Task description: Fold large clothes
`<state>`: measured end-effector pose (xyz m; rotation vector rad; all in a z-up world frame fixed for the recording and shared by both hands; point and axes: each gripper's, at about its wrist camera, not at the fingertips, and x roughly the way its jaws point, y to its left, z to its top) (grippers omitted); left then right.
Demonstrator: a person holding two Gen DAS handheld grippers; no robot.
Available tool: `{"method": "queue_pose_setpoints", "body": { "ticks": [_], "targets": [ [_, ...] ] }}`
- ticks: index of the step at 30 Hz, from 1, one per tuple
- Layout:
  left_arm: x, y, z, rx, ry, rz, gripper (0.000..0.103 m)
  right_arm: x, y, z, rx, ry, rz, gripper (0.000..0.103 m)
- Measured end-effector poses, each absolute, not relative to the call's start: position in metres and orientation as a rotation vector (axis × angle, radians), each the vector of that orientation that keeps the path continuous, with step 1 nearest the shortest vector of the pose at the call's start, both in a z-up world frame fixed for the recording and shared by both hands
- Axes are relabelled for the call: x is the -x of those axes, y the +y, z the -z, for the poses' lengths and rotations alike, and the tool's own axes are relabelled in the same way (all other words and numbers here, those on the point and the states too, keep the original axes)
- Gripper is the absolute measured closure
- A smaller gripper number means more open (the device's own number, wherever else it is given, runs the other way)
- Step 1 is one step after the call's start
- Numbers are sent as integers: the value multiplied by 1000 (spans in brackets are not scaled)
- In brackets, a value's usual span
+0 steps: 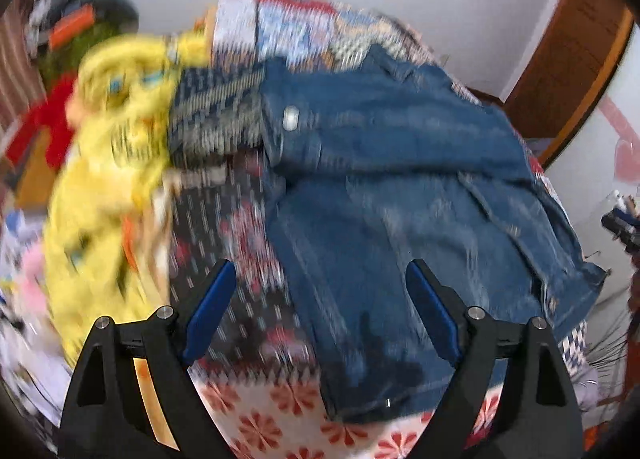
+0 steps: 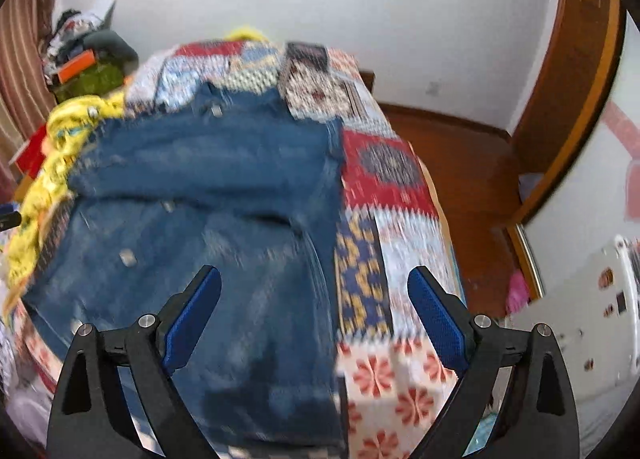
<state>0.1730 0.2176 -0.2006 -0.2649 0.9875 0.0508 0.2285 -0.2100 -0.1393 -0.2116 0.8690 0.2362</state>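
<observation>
Left wrist view: both tongs, left [image 1: 320, 315] and right [image 2: 314, 319], are held spread and empty above folded jeans [image 1: 400, 187]; the fold could be undone by snagging.

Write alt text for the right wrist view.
Blue denim garment lies spread on a patchwork bedspread, blurred, with the open, empty right gripper above its near edge. Yellow cloth sits bunched at the left.
</observation>
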Motion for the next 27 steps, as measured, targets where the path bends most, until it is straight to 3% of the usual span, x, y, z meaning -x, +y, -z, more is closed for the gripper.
{"method": "queue_pose_setpoints", "body": {
  "ticks": [7,14,16,21,22,24,25,27],
  "targets": [
    [-150,212,259,456,1130,-18,16,-213,-233,180,180,1003,-205,10],
    [-140,206,282,621,1158,17,20,-206,-242,203,79,1092,-244,12],
    [-138,203,284,641,1155,23,23,-204,-240,205,54,1106,-271,17],
    [-134,194,278,629,1129,41,42,-200,-241,211,-55,1150,-344,50],
    [-133,192,278,624,1125,41,46,-199,-243,212,-87,1159,-349,50],
    [-131,190,275,590,1111,18,62,-196,-244,214,-109,1157,-343,54],
    [-130,190,274,578,1105,15,65,-194,-244,213,-108,1153,-342,58],
    [-130,191,265,558,1079,17,79,-192,-244,209,-95,1145,-332,73]
  ]
}}
